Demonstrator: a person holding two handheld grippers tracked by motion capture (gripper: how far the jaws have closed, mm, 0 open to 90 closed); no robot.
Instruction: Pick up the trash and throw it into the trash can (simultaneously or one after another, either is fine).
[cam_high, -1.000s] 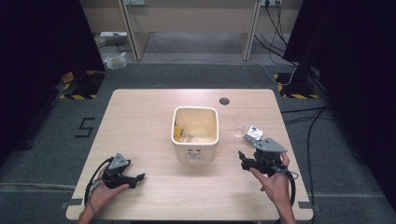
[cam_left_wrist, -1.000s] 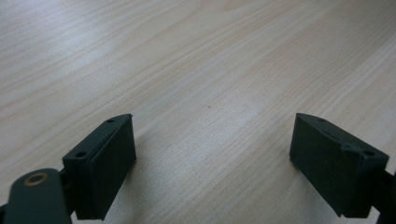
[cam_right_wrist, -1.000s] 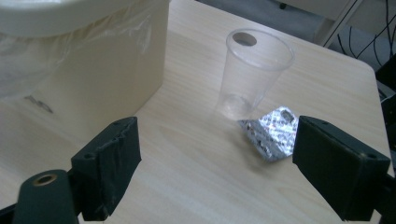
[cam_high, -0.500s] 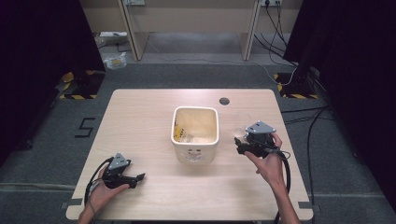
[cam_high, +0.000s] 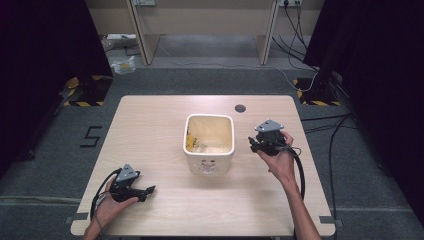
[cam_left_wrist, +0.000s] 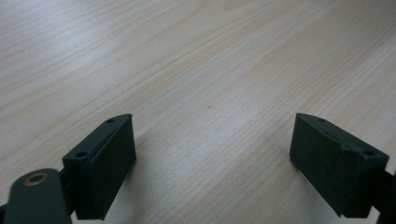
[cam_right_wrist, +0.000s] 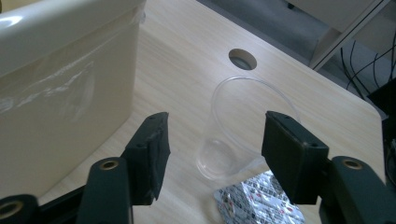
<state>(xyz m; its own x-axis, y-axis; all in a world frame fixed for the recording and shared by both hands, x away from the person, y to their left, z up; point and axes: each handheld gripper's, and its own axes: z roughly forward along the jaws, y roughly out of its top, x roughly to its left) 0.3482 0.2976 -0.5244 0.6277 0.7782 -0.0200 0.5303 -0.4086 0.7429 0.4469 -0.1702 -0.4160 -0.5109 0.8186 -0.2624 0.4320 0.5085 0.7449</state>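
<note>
Right gripper (cam_right_wrist: 212, 140) jaws just closing around clear cup (cam_right_wrist: 233, 135)

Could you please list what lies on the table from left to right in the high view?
Left gripper → cream bin → right gripper, with the cable hole farther back between those last two.

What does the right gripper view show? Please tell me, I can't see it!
Two black tongs stand apart around a clear plastic cup lying on its side on the wooden table, not touching it. A cream bin is at the left, and a silver packet lies nearest the camera.
</note>
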